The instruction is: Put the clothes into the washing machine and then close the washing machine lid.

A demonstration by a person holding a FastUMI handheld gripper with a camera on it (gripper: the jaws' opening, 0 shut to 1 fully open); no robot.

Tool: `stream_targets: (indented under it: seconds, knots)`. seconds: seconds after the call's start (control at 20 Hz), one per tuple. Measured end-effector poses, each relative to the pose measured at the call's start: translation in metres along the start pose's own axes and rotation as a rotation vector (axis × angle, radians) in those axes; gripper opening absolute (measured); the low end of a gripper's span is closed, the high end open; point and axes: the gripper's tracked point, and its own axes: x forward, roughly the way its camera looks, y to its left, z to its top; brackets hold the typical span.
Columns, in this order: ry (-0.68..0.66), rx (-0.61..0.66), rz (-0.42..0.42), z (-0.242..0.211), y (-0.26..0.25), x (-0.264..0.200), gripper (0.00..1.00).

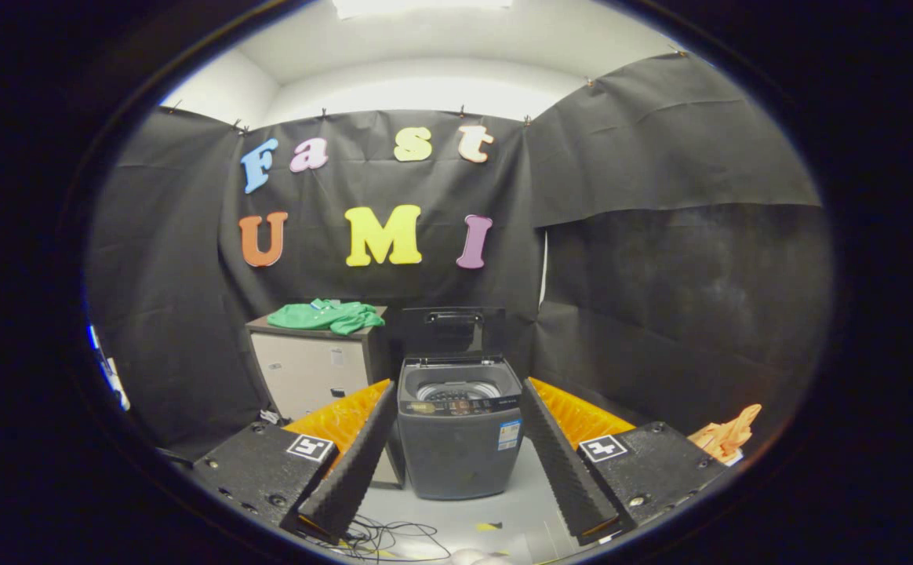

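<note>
**Jaws wide, washer lid up**

The gripper (456,463) is hovering with jaws spread open, holding nothing. The washing machine (459,428) is standing centre frame between them, lid (452,329) raised. Green clothes (326,315) are lying on the cabinet (311,369), left of centre.

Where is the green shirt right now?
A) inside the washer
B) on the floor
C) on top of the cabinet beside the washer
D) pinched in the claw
C: the green shirt lies on the cabinet next to the washer, whose lid stands open; the claw is open and holds nothing.
</note>
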Motion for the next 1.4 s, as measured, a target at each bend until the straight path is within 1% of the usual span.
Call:
stream_targets:
  seconds: [0.2, 0.3, 0.45, 0.6, 0.8, 0.9, 1.15, 1.4]
  knots:
    - [0.024, -0.003, -0.015, 0.007, 0.006, 0.021, 0.99]
    - [0.029, 0.004, -0.002, 0.015, 0.017, 0.038, 0.99]
    - [0.019, 0.011, -0.008, 0.034, 0.030, 0.073, 0.99]
    - [0.008, 0.018, 0.025, 0.060, 0.060, 0.118, 0.99]
    - [-0.010, 0.049, 0.089, 0.102, 0.110, 0.187, 0.99]
    - [0.006, 0.061, 0.110, 0.115, 0.132, 0.224, 0.98]
    - [0.019, 0.084, 0.195, 0.150, 0.205, 0.307, 0.99]
    - [0.075, 0.100, 0.277, 0.156, 0.281, 0.377, 0.99]
